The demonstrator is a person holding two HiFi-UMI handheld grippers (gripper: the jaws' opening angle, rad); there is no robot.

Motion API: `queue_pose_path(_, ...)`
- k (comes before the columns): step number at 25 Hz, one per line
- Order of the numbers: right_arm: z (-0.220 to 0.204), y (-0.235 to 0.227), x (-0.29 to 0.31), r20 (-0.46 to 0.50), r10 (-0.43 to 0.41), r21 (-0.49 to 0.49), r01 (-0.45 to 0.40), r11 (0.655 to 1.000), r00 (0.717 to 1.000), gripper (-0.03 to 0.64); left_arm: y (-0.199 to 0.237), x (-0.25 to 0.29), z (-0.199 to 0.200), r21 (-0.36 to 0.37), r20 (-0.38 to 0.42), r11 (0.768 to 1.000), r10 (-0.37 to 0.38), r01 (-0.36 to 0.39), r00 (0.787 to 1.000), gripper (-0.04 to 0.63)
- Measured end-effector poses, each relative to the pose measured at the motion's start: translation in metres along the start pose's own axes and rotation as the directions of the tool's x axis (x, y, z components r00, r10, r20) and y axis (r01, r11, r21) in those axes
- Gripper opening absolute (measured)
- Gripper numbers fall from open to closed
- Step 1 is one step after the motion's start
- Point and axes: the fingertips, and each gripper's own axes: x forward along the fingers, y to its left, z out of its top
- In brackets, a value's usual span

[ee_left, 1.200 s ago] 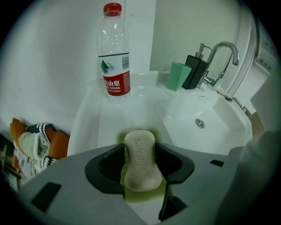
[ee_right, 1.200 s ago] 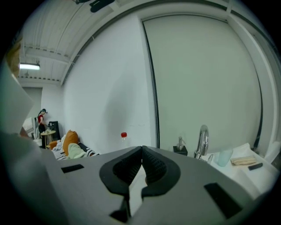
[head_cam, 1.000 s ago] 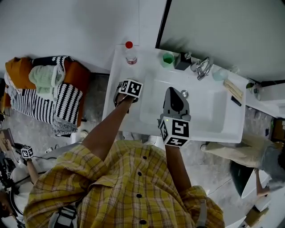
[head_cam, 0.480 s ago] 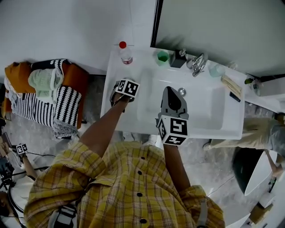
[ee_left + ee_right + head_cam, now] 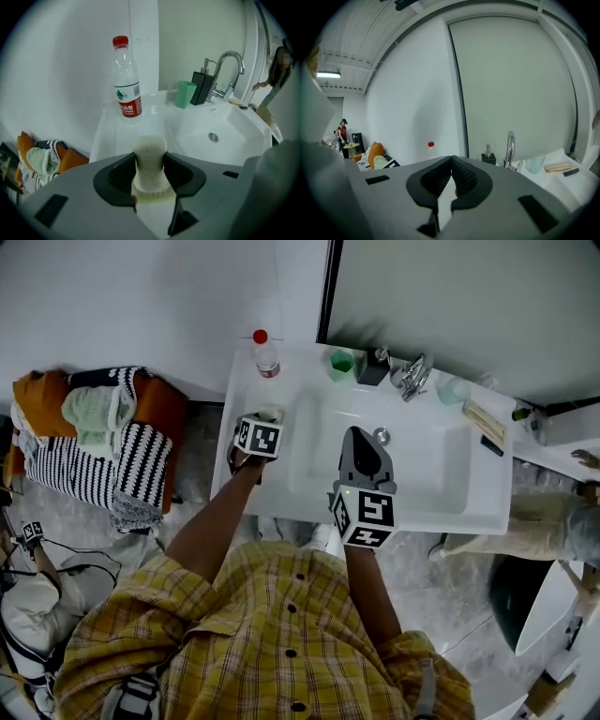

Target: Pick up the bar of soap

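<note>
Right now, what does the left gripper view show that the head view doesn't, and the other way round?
Only the left gripper view: lettering on the soap, and the left gripper's jaws closing on its sides. Only the head view: the person's yellow shirt and the right gripper's marker cube. Both: bottle, green cup, faucet, clothes pile.

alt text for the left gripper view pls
The left gripper is closing its black jaws on a cream embossed bar of soap between them, beside a white ceramic sink. Behind stand a red-capped clear plastic water bottle, a green cup and a chrome tap.
</note>
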Motion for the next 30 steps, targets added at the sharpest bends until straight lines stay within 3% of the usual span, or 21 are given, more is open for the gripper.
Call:
queue_pose_path(6, 0.002, 0.009, -0.008, 0.015, 0.02, -0.016, -0.019, 1.0, 1.0, 0.018, -0.006, -0.043, 0.015, 0.003, 0.203, 1.0, 0.008, -0.009, 0.979, 0.194)
queue_pose_path(12, 0.001, 0.022, -0.018, 0.021, 0.046, -0.027, -0.046, 0.999, 0.999, 0.019, -0.021, -0.102, 0.035, -0.024, 0.387, 1.0, 0.009, 0.0, 0.922, 0.193)
queue_pose_path(15, 0.008, 0.028, -0.02, 0.038, 0.061, -0.035, -0.059, 0.998, 0.997, 0.02, -0.023, -0.138, 0.056, -0.033, 0.494, 0.999, 0.028, -0.013, 0.869, 0.193)
queue_pose_path(21, 0.021, 0.041, -0.032, 0.084, 0.088, -0.068, -0.082, 0.994, 0.993, 0.02, -0.034, -0.225, 0.089, -0.014, 0.684, 0.999, 0.032, -0.031, 0.729, 0.194)
queue_pose_path(25, 0.034, 0.049, -0.04, 0.126, 0.099, -0.076, -0.09, 0.993, 0.987, 0.02, -0.04, -0.277, 0.102, -0.015, 0.765, 0.999, 0.038, -0.041, 0.643, 0.195)
queue_pose_path(30, 0.061, 0.057, -0.05, 0.181, 0.107, -0.088, -0.092, 0.992, 0.978, 0.02, -0.039, -0.326, 0.12, -0.026, 0.829, 0.998, 0.05, -0.051, 0.556, 0.194)
